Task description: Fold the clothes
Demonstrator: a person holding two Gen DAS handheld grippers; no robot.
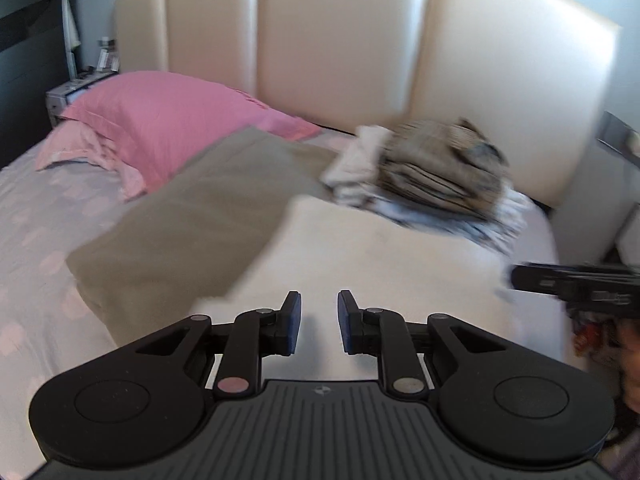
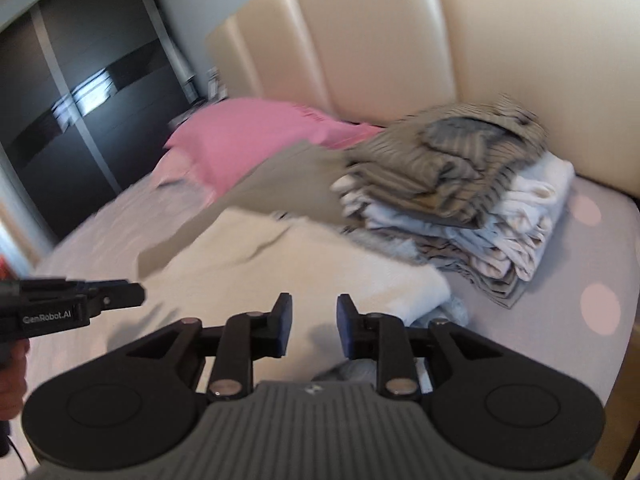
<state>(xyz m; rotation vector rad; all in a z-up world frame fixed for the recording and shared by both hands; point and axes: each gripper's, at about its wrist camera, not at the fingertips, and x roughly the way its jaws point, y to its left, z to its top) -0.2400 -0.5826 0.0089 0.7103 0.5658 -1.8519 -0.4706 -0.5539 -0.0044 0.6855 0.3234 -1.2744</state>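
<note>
A cream garment [image 1: 380, 248] lies spread flat on the bed, right under both grippers. My left gripper [image 1: 318, 320] hovers over its near part, open, with nothing between the blue pads. My right gripper [image 2: 312, 324] is open over the same cream garment [image 2: 280, 264], near its right edge, and holds nothing. Each gripper shows side-on in the other's view: the right gripper [image 1: 518, 278] at the right edge, the left gripper [image 2: 138, 294] at the left edge. An olive cloth [image 1: 192, 216] lies partly under the cream garment, to its left.
A tilted stack of folded clothes [image 2: 452, 184], topped by a striped brown piece, stands behind the garment near the padded headboard [image 1: 340, 40]. Pink pillows [image 1: 160, 120] lie at the back left. The bed's right edge [image 2: 624, 340] is close. A dark wardrobe [image 2: 80, 120] stands at the left.
</note>
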